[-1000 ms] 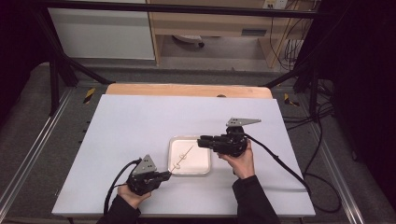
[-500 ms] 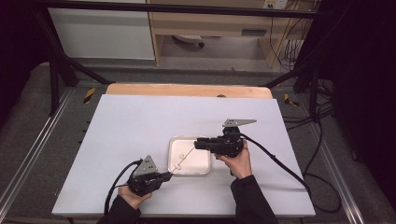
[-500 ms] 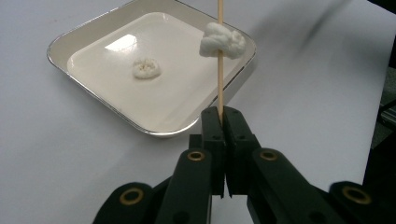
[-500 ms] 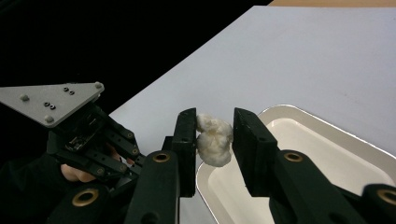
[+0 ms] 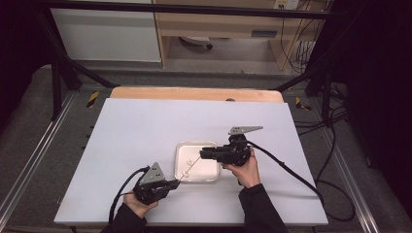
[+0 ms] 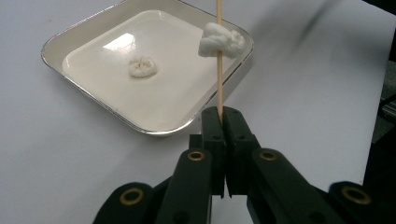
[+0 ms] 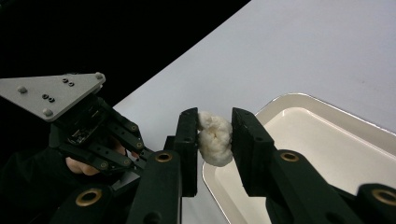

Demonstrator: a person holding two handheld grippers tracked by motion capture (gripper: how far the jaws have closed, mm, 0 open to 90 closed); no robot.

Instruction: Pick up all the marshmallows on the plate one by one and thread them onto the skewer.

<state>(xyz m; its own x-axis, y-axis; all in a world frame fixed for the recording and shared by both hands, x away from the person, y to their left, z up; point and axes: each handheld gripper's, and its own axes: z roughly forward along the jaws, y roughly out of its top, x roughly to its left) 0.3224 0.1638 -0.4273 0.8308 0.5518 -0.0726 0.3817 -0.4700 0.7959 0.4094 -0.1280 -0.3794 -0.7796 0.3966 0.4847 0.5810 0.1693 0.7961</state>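
Now my left tongs pinch a thin wooden skewer, and my right tongs squeeze the white dough lump threaded on it, above the white square tray.

skewer – thin wooden stick, angled over tray | white lump – threaded on skewer, mid-air

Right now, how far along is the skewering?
Done: one white piece is threaded on the skewer, which the left gripper clamps. In hand: the right gripper holds that piece between its jaws, over the tray's edge. Left: one piece lies in the tray.
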